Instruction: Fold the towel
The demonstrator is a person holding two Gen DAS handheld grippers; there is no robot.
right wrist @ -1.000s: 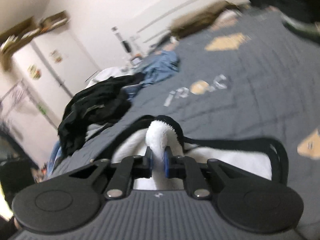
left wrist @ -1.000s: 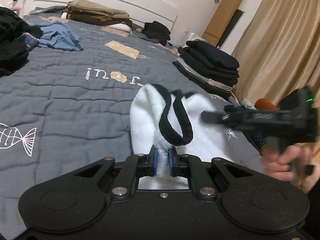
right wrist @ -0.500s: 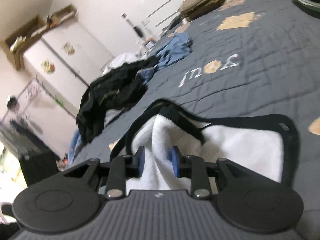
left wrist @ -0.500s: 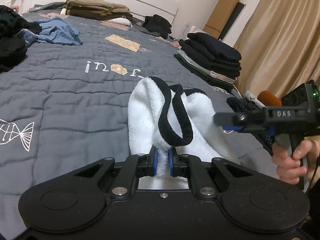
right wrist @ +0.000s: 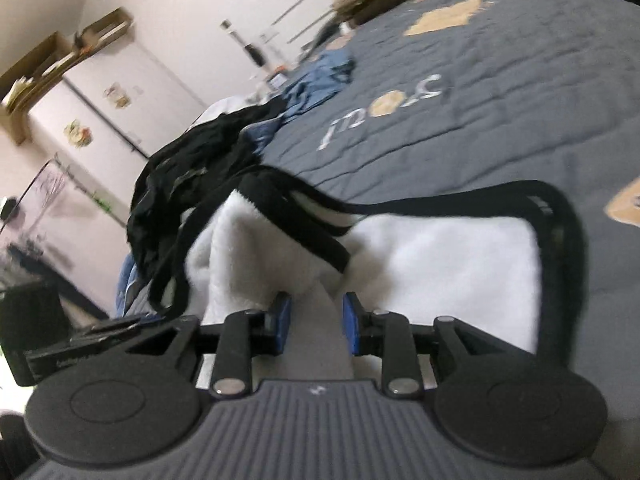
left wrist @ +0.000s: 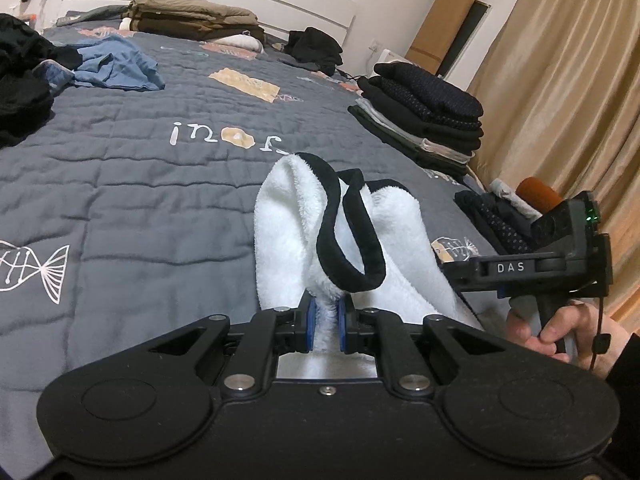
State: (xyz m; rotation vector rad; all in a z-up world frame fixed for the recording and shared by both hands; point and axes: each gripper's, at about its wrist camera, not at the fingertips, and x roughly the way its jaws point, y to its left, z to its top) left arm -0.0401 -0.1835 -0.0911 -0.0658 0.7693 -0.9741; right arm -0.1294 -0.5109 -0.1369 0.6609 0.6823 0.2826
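Left gripper (left wrist: 325, 322): low over the grey quilt (left wrist: 132, 184), pointing along the bed. Its 2 blue pads (left wrist: 311, 320) are pinched narrow on a bunched fold of the white towel (left wrist: 280, 240). The towel rises directly ahead of the fingers as a soft hump, its black trim (left wrist: 348, 248) looping in front of the pads, then drops to the quilt beyond and to the right.

Ahead-left of this gripper: a crumpled blue garment (left wrist: 120, 66) and a black heap (left wrist: 24, 80). Ahead-right, near the bed edge: a stack of folded dark clothes (left wrist: 424, 112). A tan curtain (left wrist: 568, 92) hangs behind it.

Right of the left gripper, level with it: the right gripper's body, side-on, held by the person's right hand (left wrist: 560, 328) wrapped round the handle from below, with a dark sleeve at the wrist.

Right gripper (right wrist: 316, 326): tilted, view blurred. Jaws stand well apart, blue pads (right wrist: 352, 328) clear of the cloth between them; nothing gripped. The towel (right wrist: 440, 264) lies just ahead of and under the fingers, flat to the right with black trim (right wrist: 560, 240) round its edge, rumpled to the left. The black heap (right wrist: 188, 168) sits beyond on the left.
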